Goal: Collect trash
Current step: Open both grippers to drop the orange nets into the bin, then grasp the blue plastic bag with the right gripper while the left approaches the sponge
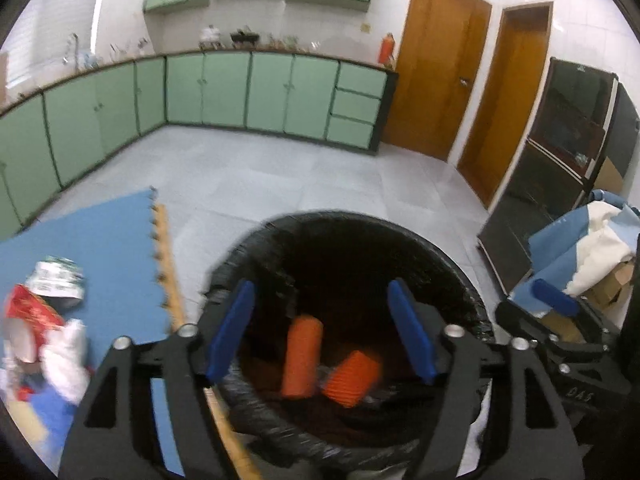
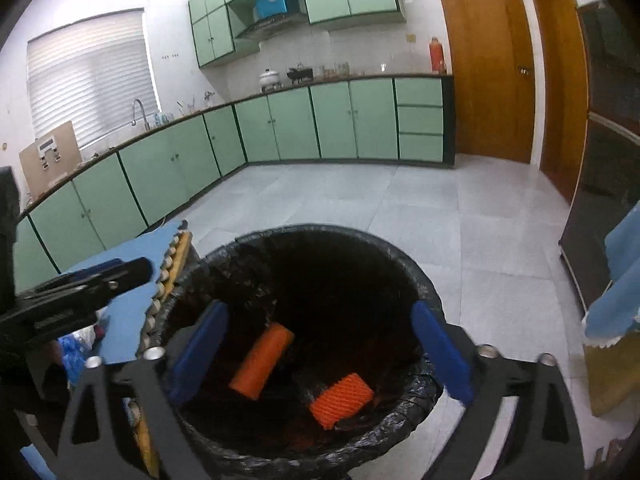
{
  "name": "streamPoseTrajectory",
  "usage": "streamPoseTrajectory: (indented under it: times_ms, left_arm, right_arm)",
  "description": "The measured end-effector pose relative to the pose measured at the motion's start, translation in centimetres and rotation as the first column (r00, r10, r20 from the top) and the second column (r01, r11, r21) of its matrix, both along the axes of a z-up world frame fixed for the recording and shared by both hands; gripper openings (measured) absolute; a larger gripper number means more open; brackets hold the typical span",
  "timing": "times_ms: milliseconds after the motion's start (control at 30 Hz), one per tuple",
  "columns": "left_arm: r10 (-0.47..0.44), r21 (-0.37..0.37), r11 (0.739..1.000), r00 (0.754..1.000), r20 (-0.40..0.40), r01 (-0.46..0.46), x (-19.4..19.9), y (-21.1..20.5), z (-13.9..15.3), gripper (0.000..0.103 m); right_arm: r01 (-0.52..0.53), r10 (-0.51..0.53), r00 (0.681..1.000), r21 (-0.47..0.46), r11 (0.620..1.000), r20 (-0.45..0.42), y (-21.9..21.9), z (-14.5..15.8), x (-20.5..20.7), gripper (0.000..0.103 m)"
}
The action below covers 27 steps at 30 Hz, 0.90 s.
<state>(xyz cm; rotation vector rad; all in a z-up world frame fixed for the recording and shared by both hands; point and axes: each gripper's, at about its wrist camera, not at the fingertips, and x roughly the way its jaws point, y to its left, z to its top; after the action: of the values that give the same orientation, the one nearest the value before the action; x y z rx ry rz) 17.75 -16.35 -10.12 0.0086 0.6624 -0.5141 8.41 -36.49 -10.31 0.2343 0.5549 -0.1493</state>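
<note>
A round bin lined with a black bag [image 1: 472, 304] [image 2: 430, 292] stands on the floor below both grippers. Inside it lie two orange ribbed foam sleeves, one long [image 1: 301, 356] [image 2: 262, 362] and one short [image 1: 352, 378] [image 2: 340, 400]. My left gripper [image 1: 320, 330] hovers over the bin's mouth, open, with nothing between its blue pads. My right gripper [image 2: 320, 354] also hangs over the bin, jaws spread wide and empty. More trash, a red and white wrapper [image 1: 30, 312] and crumpled white paper [image 1: 68, 360], lies on the blue foam mat [image 1: 108, 248] to the left of the bin.
Green cabinets [image 2: 280, 124] line the far and left walls, with wooden doors [image 1: 432, 76] at the right. A dark cabinet [image 1: 560, 152] and a pile of blue and white cloth [image 1: 592, 248] stand right of the bin. Grey tiled floor [image 2: 400, 200] stretches beyond.
</note>
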Motion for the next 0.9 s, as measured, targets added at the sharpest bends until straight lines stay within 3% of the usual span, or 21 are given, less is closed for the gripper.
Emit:
streamPoseTrajectory:
  times_ms: [200, 500, 700, 900]
  left_arm:
    - [0.116, 0.011, 0.993, 0.989, 0.087, -0.118, -3.7, 5.9, 2.6, 0.084]
    - [0.298, 0.026, 0.952, 0.942, 0.153, -0.305, -7.3, 15.5, 4.3, 0.086]
    - [0.405, 0.066, 0.903, 0.893, 0.198, -0.424, -9.5, 20.9, 3.5, 0.086]
    - [0.472, 0.080, 0.869, 0.867, 0.162, -0.488, -10.9, 25.1, 1.5, 0.086]
  right_arm:
    - [-0.013, 0.014, 0.997, -0.005, 1.000, 0.070, 3.8, 2.3, -0.7, 0.097]
    - [-0.189, 0.183, 0.973, 0.023, 0.982, 0.142, 12.6, 3.7, -0.7, 0.097]
    - [-0.275, 0.272, 0.949, -0.004, 0.962, 0.158, 18.4, 3.1, -0.3, 0.097]
    - [-0.354, 0.355, 0.927, -0.029, 0.935, 0.125, 23.8, 1.4, 0.4, 0.097]
